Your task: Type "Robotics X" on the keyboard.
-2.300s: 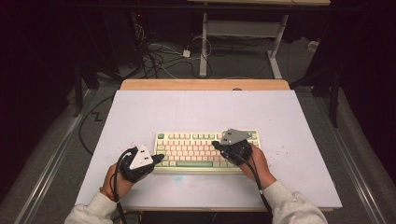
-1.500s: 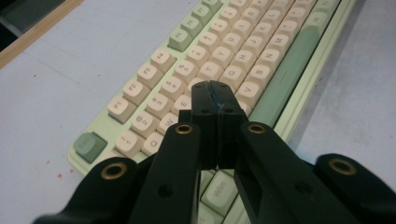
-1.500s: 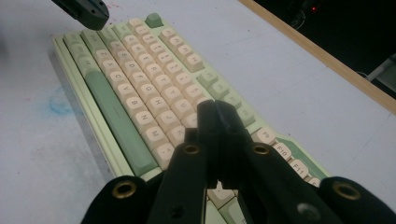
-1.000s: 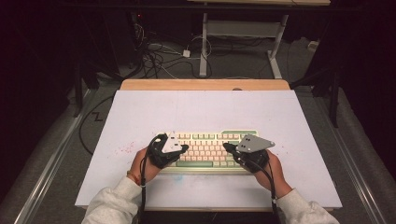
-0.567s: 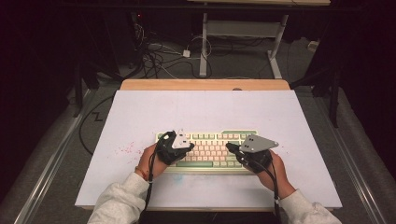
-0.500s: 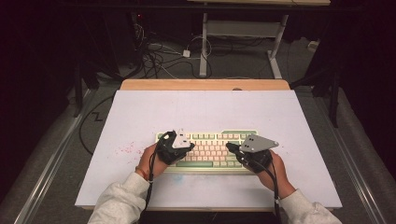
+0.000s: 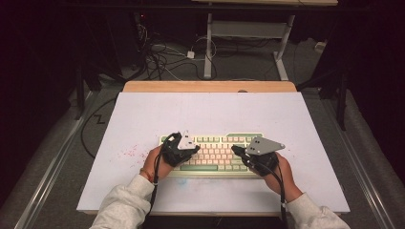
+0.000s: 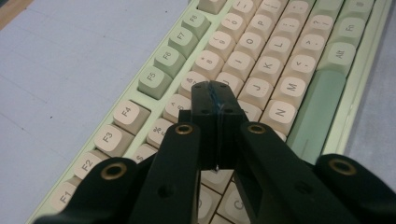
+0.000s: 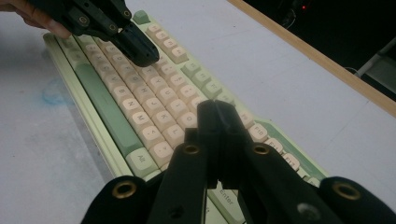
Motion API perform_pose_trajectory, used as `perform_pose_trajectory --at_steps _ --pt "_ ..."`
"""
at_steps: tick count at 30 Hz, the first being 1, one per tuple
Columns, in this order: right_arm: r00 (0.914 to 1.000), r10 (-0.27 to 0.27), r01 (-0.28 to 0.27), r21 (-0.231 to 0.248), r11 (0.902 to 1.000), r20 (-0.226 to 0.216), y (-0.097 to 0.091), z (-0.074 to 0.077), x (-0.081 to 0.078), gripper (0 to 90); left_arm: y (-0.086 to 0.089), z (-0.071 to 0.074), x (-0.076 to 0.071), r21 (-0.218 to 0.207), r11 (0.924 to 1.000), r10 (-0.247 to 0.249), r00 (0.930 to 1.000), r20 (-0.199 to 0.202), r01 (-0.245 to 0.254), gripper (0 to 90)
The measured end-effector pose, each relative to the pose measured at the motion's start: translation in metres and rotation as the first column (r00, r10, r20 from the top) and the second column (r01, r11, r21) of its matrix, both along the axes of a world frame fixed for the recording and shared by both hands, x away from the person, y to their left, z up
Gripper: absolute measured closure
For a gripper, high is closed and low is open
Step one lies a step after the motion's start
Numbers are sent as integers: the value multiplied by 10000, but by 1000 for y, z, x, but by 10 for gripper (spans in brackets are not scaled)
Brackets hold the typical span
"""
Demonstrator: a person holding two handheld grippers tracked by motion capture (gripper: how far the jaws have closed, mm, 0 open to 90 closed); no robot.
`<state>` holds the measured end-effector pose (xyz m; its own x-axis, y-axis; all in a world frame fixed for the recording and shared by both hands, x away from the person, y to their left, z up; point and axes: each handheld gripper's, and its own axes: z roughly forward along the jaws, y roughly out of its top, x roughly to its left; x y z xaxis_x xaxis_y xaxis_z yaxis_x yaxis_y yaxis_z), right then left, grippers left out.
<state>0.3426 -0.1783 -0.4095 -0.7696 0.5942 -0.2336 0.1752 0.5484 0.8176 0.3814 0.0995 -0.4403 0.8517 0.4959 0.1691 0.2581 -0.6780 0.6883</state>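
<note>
Both tools – left tool (image 8: 215, 100), right tool (image 9: 218, 116) – are hovering closed, empty, over the keyboard (image 7: 217, 155) at lower centre – rigid, light; keycaps likely pop off, so grip the case edges.

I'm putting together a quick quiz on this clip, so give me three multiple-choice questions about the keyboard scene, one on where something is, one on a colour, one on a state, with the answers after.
1. Where does the keyboard lie?
A. On the white table top
B. On the floor
C. On a shelf

2. What colour is the keyboard's space bar?
A. Red
B. Green
C. Black

3. How do the jaws of the left gripper stand?
A. Wide open
B. Shut on a loose keycap
C. Shut, with nothing between them

Answers:
1 A, the high view shows it flat on the white top, near the person's side.
2 B, the left gripper view shows a long green bar beside the cream letter keys.
3 C, the left gripper view shows the two jaws pressed together over the letter keys.
</note>
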Motion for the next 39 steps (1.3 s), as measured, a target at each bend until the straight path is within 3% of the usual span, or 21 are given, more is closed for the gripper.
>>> perform_pose_trajectory --at_steps 15,34,39 --pt "10000 0 0 -21 10000 14 0 0 0 900 0 0 1 -7 10000 -13 10000 -40 13 874" --pt "10000 55 -55 -214 9998 14 2 -2 1 900 -3 -6 6 478 9988 147 9998 -110 -142 874" --pt "10000 56 -57 -244 9997 -58 3 -3 1 900 -5 -9 8 728 9972 202 9994 -298 -180 877"
